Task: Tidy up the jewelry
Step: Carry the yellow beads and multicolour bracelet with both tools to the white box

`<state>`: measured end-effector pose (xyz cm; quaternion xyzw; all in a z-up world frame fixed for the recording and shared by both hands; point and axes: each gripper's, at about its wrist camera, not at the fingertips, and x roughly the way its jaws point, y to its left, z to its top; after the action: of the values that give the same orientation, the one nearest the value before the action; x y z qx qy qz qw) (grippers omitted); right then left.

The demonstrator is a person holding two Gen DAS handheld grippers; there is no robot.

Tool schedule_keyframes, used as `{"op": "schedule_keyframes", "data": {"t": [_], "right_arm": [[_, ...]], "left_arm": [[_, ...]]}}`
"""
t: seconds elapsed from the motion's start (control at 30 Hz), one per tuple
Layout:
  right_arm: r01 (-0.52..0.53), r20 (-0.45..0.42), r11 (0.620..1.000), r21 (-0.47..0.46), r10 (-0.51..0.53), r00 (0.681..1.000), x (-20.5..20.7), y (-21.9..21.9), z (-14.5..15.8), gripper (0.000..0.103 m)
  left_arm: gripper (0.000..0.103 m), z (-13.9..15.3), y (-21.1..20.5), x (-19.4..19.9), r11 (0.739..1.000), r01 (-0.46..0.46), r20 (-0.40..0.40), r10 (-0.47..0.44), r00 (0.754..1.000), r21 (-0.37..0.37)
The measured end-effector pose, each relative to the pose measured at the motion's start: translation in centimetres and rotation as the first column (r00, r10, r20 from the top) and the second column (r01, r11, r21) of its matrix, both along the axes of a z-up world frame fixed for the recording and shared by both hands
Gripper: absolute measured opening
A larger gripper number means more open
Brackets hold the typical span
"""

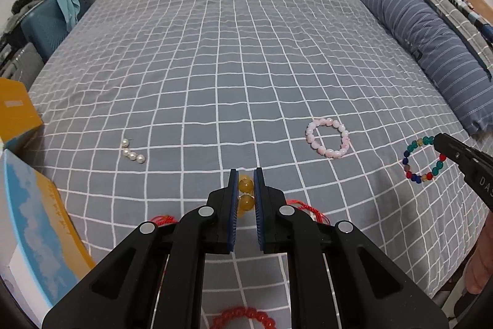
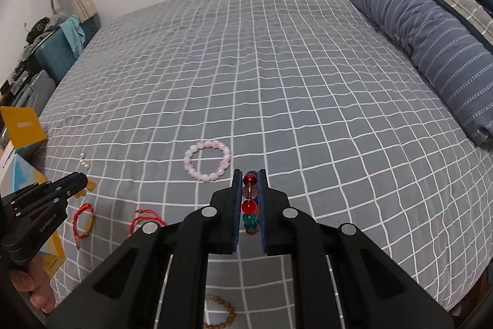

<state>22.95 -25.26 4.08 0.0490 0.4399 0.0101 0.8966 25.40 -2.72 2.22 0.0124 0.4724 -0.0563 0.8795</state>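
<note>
On the checked bedspread (image 1: 246, 67), left tongs (image 1: 246, 174) clamp amber beads (image 1: 246, 193); right tongs (image 2: 249, 174), lettered "DAS", clamp a multicoloured bracelet (image 2: 249, 205).

The bed (image 1: 246, 51) carries the jewelry near its near edge; the pearl strand (image 1: 133, 152) lies toward the left edge, the round bead bracelet (image 1: 328, 137) right of the middle; a long pillow (image 1: 431, 45) runs along the right edge; two boxes (image 1: 18, 116) stand at the near left corner; a corded bracelet (image 2: 83, 219) and a loose cord (image 2: 144, 219) lie nearer the front, left of the middle; a small-bead bracelet (image 2: 223, 312) lies at the near edge.
</note>
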Motion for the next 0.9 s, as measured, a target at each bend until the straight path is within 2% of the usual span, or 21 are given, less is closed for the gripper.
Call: {"op": "schedule_keyframes", "data": {"t": [0.5, 0.7, 0.9], "right_arm": [[-0.108, 0.052, 0.994, 0.013, 0.107, 0.993, -2.6, 5.1, 3.1, 0.009], [-0.151, 0.064, 0.988, 0.011, 0.150, 0.987, -2.7, 7.4, 3.8, 0.009], [-0.193, 0.067, 0.981, 0.008, 0.192, 0.979, -2.6, 10.2, 4.1, 0.009]], "left_arm": [[0.009, 3.5, 2.3, -3.4, 0.999, -0.038, 0.036, 0.038, 0.999, 0.017], [0.009, 4.8, 4.1, -4.6, 0.996, -0.080, 0.062, 0.077, 0.995, 0.041], [0.009, 5.7, 7.5, -5.6, 0.986, -0.165, 0.076, 0.164, 0.984, 0.019]]}}
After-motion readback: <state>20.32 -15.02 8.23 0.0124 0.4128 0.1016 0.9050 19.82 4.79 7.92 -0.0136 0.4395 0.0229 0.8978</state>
